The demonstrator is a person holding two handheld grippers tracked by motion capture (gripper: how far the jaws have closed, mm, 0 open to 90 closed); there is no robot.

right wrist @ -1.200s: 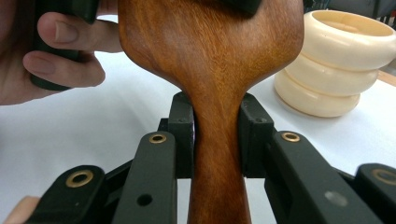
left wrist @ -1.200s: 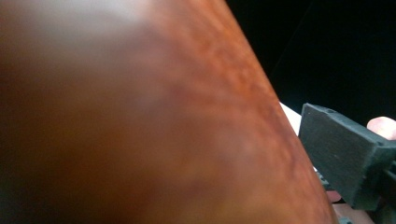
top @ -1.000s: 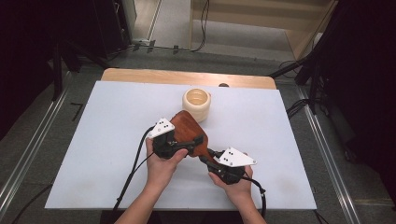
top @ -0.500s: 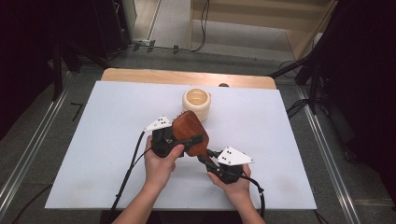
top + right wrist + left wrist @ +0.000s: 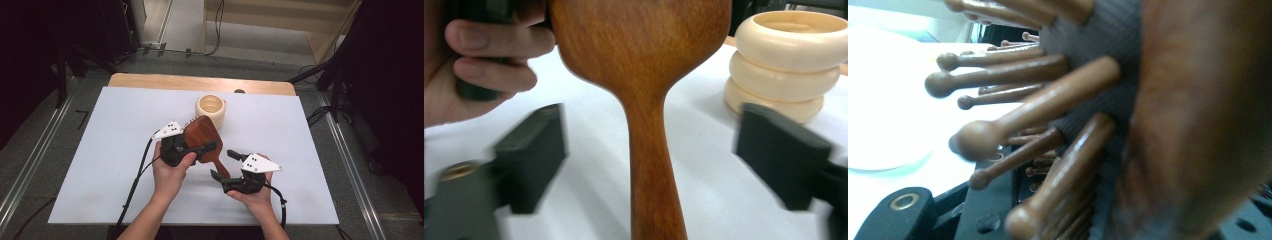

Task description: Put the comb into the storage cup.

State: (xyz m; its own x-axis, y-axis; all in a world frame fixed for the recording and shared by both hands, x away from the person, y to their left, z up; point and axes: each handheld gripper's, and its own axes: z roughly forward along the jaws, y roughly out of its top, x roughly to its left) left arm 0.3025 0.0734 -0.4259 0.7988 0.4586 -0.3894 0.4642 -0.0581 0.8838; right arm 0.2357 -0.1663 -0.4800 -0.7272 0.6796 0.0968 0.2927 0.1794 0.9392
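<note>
1. White surface (image 5: 100, 150) on a wooden top, dark room around.
2. Left gripper (image 5: 197, 150): fingers have just closed onto the head of the wooden hairbrush (image 5: 200, 137), gripping across bristles and back, so it is lifted off the surface at centre.
3. Right gripper (image 5: 225, 165): fingers have just sprung wide apart, the handle between them but untouched; looks like a handover from right to left.
4. Cream ringed holder (image 5: 211, 110) stands upright just beyond the brush.
5. Count: one brush, one holder, two grippers.
</note>
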